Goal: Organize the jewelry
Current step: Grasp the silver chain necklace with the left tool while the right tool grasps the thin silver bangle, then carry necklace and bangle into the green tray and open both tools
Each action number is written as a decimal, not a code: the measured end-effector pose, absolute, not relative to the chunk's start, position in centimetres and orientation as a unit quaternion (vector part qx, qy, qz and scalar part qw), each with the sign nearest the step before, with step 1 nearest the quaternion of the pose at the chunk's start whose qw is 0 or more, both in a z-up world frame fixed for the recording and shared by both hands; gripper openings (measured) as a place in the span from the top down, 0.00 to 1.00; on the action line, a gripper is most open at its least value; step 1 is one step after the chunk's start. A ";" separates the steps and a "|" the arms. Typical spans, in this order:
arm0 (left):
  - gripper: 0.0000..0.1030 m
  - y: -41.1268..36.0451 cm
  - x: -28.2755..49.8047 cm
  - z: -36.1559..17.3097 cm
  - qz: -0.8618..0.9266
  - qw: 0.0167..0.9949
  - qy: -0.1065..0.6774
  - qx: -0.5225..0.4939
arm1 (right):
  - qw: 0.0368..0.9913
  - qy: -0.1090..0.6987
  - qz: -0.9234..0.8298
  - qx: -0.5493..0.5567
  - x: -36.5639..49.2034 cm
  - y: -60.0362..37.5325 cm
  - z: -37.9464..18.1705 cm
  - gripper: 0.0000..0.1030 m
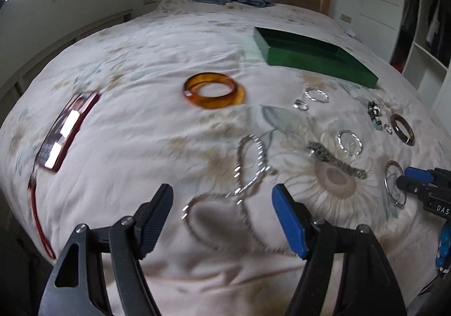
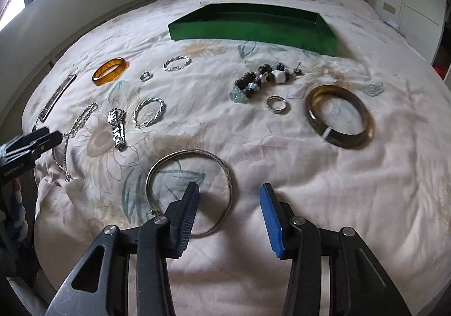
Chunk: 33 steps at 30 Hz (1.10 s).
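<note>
Nothing had yet been put away: the jewelry lay scattered over the flowered bedspread [image 2: 324,203], and both grippers were poised over their first picks. The right gripper [image 2: 229,210] pointed down at a thin silver bangle [image 2: 157,165] lying flat near the foot of the bed; its fingers stood apart, the black one over the inside of the hoop and the blue one outside, so the hoop's right side ran between them, with neither pad visibly pressing on it. The left gripper [image 1: 222,216] had its fingers wide apart above a silver chain necklace [image 1: 251,172] that snaked across the cover, and held nothing. The step in hand looked like the reach for a grasp; next, the right fingers would probably need to lower and close on the thin wire, which could slip or sink into the soft cover, while the left would have to pinch a bunched part of the chain. The green tray [image 2: 253,34] sat farther up the bed, well apart from both grippers, and what showed of its inside looked empty. An amber bangle [image 2: 110,71], a wristwatch [image 2: 117,127], a bead bracelet [image 2: 262,80], a brown bangle [image 2: 341,118] and several small rings lay between.
</note>
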State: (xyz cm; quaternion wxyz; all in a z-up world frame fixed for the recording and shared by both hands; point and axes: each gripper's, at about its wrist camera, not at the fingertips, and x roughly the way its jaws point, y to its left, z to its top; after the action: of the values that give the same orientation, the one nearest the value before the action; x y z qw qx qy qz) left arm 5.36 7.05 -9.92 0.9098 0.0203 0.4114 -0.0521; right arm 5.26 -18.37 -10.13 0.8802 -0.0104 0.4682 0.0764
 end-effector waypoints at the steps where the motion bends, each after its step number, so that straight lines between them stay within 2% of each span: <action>1: 0.33 6.5 5.8 -10.2 -0.053 0.908 0.415 0.030 | 0.879 0.470 0.078 -0.014 5.5 -18.3 -10.3 0.57; 3: 0.40 5.6 6.6 -11.1 -0.053 0.900 0.429 0.049 | 0.875 0.476 0.081 -0.021 6.1 -18.1 -10.7 0.57; 4: 0.47 5.2 7.0 -11.7 -0.056 0.895 0.440 0.053 | 0.873 0.479 0.082 -0.025 6.3 -18.0 -10.9 0.58; 7: 0.61 4.4 7.4 -12.4 -0.066 0.890 0.446 0.062 | 0.871 0.483 0.084 -0.034 6.9 -17.8 -11.3 0.64; 11: 0.81 4.0 8.0 -12.7 -0.087 0.886 0.452 0.058 | 0.871 0.483 0.085 -0.041 7.6 -17.7 -11.5 0.85; 14: 0.94 3.8 8.8 -13.0 -0.097 0.881 0.460 0.049 | 0.871 0.481 0.084 -0.049 8.1 -17.5 -11.7 0.92; 21: 0.96 3.9 8.6 -11.6 -0.088 0.892 0.443 0.031 | 0.893 0.441 0.079 -0.049 7.2 -17.6 -10.4 0.96; 33: 0.96 3.5 7.2 -5.4 -0.111 0.916 0.385 -0.010 | 0.942 0.325 0.067 -0.046 4.1 -18.0 -2.8 0.96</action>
State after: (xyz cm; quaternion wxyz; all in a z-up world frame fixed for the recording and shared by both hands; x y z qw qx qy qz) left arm 7.16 3.49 -5.44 0.9161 -0.0099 0.3852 -0.1113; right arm 4.06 -18.05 -2.82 0.9422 -0.0457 0.3251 0.0671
